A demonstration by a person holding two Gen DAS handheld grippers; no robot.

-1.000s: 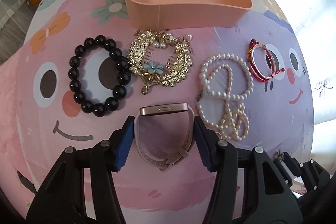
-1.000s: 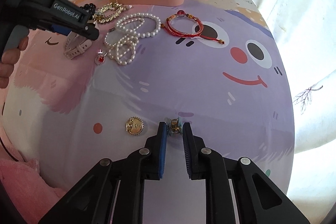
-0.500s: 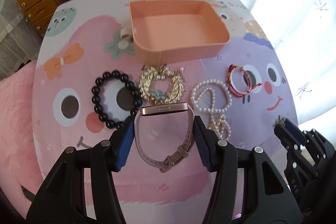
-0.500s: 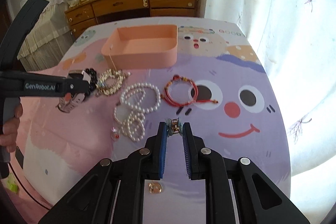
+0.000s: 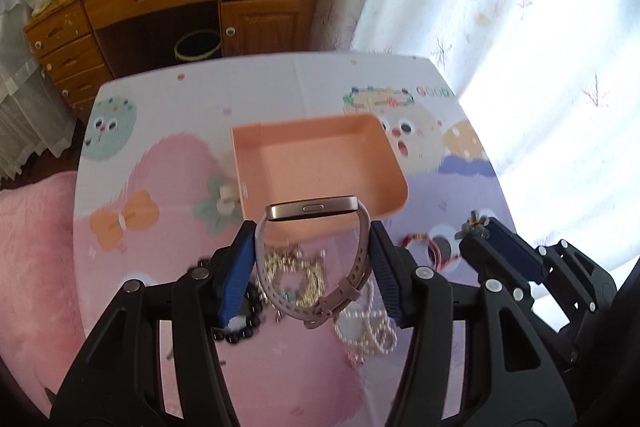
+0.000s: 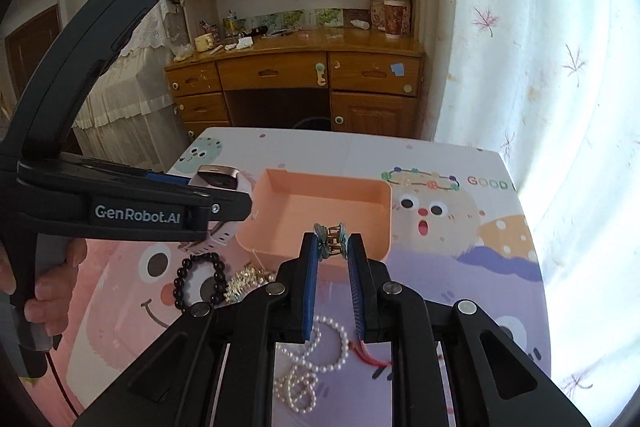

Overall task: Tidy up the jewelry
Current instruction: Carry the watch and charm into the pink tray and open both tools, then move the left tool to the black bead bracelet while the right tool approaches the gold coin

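Observation:
My left gripper is shut on a rose-gold watch with a pale pink strap, held in the air just short of the empty peach tray. My right gripper is shut on a small teal and gold ornament, raised above the tray's near wall. The watch shows left of the tray in the right wrist view. On the table lie a black bead bracelet, a gold comb, a pearl necklace and a red cord bracelet.
The cartoon-print table cover drops off at the far and right edges. A wooden desk with shelves stands behind the table. A white curtain hangs at the right. A pink blanket lies at the left.
Both grippers have risen and moved forward toward the peach tray, each carrying its piece. The watch and the ornament now hang over the tray's near side.

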